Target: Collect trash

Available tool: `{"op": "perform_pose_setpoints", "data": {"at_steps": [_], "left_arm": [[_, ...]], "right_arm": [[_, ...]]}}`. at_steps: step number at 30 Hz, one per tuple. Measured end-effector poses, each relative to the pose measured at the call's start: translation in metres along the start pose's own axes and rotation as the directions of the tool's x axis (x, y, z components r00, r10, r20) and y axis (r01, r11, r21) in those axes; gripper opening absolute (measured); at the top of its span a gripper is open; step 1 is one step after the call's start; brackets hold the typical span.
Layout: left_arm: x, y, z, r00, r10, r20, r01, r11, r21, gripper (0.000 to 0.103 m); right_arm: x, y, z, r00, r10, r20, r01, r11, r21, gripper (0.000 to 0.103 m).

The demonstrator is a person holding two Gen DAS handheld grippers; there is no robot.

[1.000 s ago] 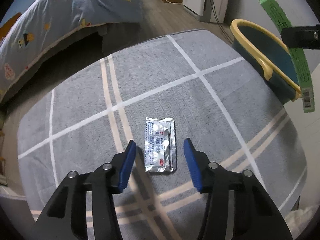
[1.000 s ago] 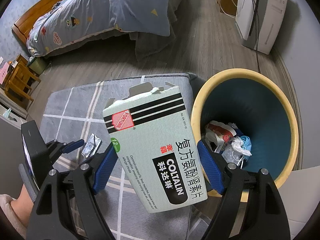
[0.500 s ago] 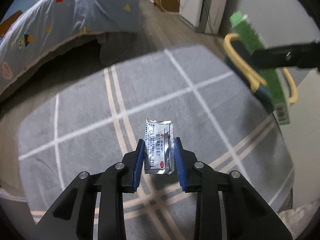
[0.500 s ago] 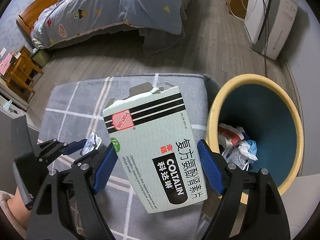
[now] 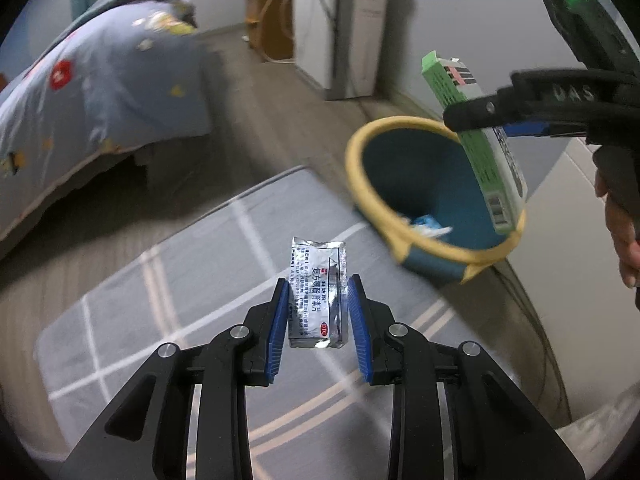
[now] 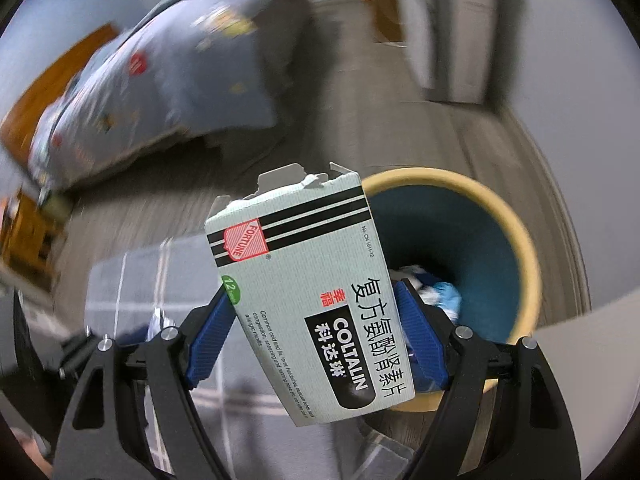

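A silver foil pill pack hangs above the grey rug, pinched by its side edges in my left gripper, which is shut on it. My right gripper is shut on a pale green medicine box with its torn top flaps up. The box hovers over the near side of the blue bin with a yellow rim. Crumpled trash lies at the bottom of the bin. The foil pack shows small at the lower left of the right wrist view.
A bed with a blue patterned quilt stands to the far left. A white appliance and a wooden cabinet stand against the back wall. A person's hand holds the right gripper's handle. Wooden floor surrounds the rug.
My left gripper closed on the foil pack and lifted it off the rug toward the bin. The right gripper carried the box sideways until it hangs above the bin.
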State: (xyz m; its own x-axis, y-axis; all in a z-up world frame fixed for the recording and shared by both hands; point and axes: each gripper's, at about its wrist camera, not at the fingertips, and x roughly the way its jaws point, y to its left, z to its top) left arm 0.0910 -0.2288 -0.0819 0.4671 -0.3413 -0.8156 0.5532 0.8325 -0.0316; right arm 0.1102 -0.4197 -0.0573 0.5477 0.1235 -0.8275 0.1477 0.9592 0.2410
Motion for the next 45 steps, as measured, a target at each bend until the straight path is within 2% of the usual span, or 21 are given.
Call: {"op": "perform_pose_setpoints", "data": {"at_steps": [3,7,11,15,16,17,18,19,26,30,32,34,35,39,45], "left_arm": [[0.013,-0.024,0.018,1.0,-0.024,-0.002,0.025,0.999,0.047,0.031],[0.034,-0.057,0.04,0.999,-0.05,-0.009,0.051,0.991,0.123,0.031],[0.054,-0.081,0.052,0.997,-0.077,-0.019,0.079,0.983,0.165,0.031],[0.079,-0.094,0.067,0.997,-0.074,-0.021,0.077,0.979,0.189,0.031],[0.082,-0.095,0.071,0.997,-0.07,-0.012,0.071,0.98,0.186,0.035],[0.083,-0.095,0.075,0.998,-0.064,-0.006,0.064,0.981,0.182,0.046],[0.083,-0.093,0.077,0.998,-0.055,0.007,0.053,0.984,0.172,0.053],[0.083,-0.091,0.079,0.998,-0.053,0.02,0.049,0.986,0.161,0.065],[0.079,-0.068,0.073,0.997,-0.068,0.042,0.064,0.995,0.077,0.071],[0.058,-0.059,0.067,0.997,-0.053,0.053,0.051,0.998,0.032,0.078],[0.036,-0.056,0.065,0.997,-0.045,0.067,0.043,0.999,0.027,0.089],[0.011,-0.054,0.067,0.995,-0.029,0.092,0.027,0.999,0.021,0.095],[0.001,-0.053,0.068,0.995,-0.024,0.101,0.023,1.0,0.016,0.096],[-0.052,-0.048,0.072,0.989,-0.03,0.142,0.033,0.999,-0.017,0.098],[-0.098,-0.047,0.058,0.988,0.018,0.154,-0.007,0.997,-0.071,0.098]], "right_arm": [[-0.001,-0.048,0.001,1.0,-0.003,0.014,0.001,0.991,0.136,0.078],[0.009,-0.096,-0.005,1.0,-0.012,-0.007,0.014,0.971,0.238,0.078],[0.019,-0.115,-0.011,0.999,-0.015,-0.033,0.024,0.956,0.292,0.078],[0.023,-0.114,-0.007,0.999,0.049,-0.009,-0.043,0.951,0.308,0.079],[0.024,-0.115,-0.006,0.998,0.062,-0.003,-0.057,0.947,0.318,0.079],[0.023,-0.117,-0.006,0.998,0.065,0.004,-0.063,0.944,0.324,0.083],[0.021,-0.119,-0.005,0.998,0.056,0.021,-0.06,0.941,0.333,0.088],[0.021,-0.119,-0.003,0.998,0.049,0.03,-0.057,0.94,0.335,0.089],[0.018,-0.133,-0.008,1.0,0.002,0.02,-0.009,0.931,0.365,0.089],[0.002,-0.131,-0.009,1.0,-0.015,0.024,0.005,0.936,0.352,0.089],[-0.011,-0.124,-0.009,0.999,-0.044,0.023,0.034,0.946,0.322,0.09],[-0.03,-0.111,-0.007,0.996,-0.091,-0.002,0.088,0.954,0.286,0.092],[-0.043,-0.104,-0.006,0.993,-0.119,-0.003,0.115,0.956,0.269,0.097],[-0.096,-0.081,-0.015,0.979,-0.199,0.037,0.185,0.953,0.24,0.097],[-0.128,-0.06,-0.052,0.962,-0.271,0.037,0.262,0.952,0.16,0.097]]}}
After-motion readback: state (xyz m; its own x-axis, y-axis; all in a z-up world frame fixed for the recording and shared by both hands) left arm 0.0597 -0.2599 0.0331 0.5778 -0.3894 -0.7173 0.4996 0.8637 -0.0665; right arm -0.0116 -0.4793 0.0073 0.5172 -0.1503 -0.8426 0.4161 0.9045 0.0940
